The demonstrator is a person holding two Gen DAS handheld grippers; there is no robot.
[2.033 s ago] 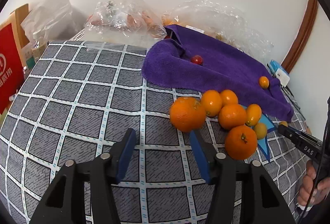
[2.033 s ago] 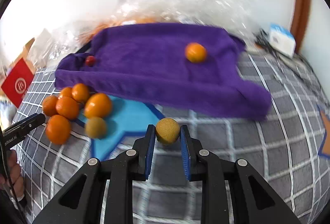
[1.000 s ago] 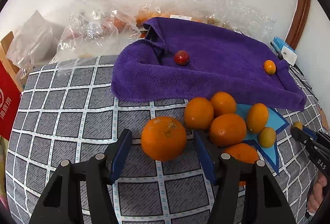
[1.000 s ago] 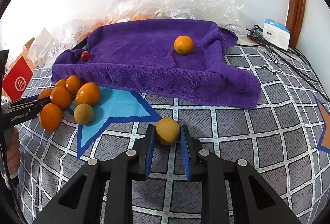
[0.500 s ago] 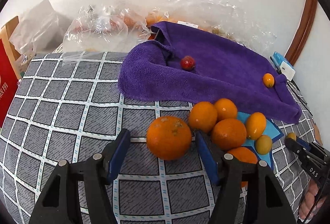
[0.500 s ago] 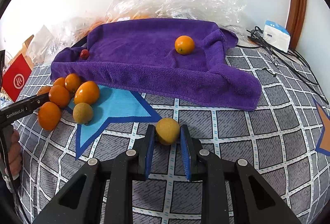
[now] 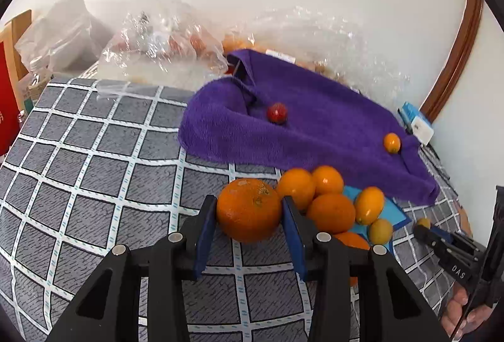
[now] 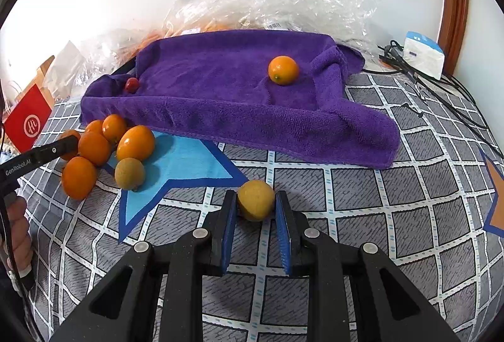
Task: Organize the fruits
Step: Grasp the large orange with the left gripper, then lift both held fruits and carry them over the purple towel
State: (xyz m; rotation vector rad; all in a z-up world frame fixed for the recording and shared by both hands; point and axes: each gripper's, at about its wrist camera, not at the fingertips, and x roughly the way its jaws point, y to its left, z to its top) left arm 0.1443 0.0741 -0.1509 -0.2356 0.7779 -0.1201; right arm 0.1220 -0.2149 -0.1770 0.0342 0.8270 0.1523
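On the far left, a red cardboard box (image 8: 26, 121) stood at the edge, partly cut off. Next to it, crinkly clear plastic bags (image 7: 163, 55) lay along the white wall, and what was inside them was hard to make out.

The left tongs (image 7: 249, 214) were clamped on a big round orange (image 7: 249, 209), with one blue pad touching each side. The orange sat low over the grey checked cloth (image 7: 94, 168), and I could not tell if it was lifted or resting on it. Just to its right was a pile of smaller oranges (image 7: 330, 209), touching one another. One of them was half hidden behind the tongs.

Behind the pile lay a purple fluffy towel (image 8: 220, 90) with a small red tomato (image 7: 277, 113) and a little round orange fruit (image 8: 283, 70) on it, well apart.

The right tongs (image 8: 255, 208) were closed on a small yellow-green fruit (image 8: 255, 199), near a blue star shape (image 8: 186, 165).

Both fruits looked picked up and ready to be sorted. I think the next move needs a steady carry to the towel, then a gentle letting go so nothing rolls away.
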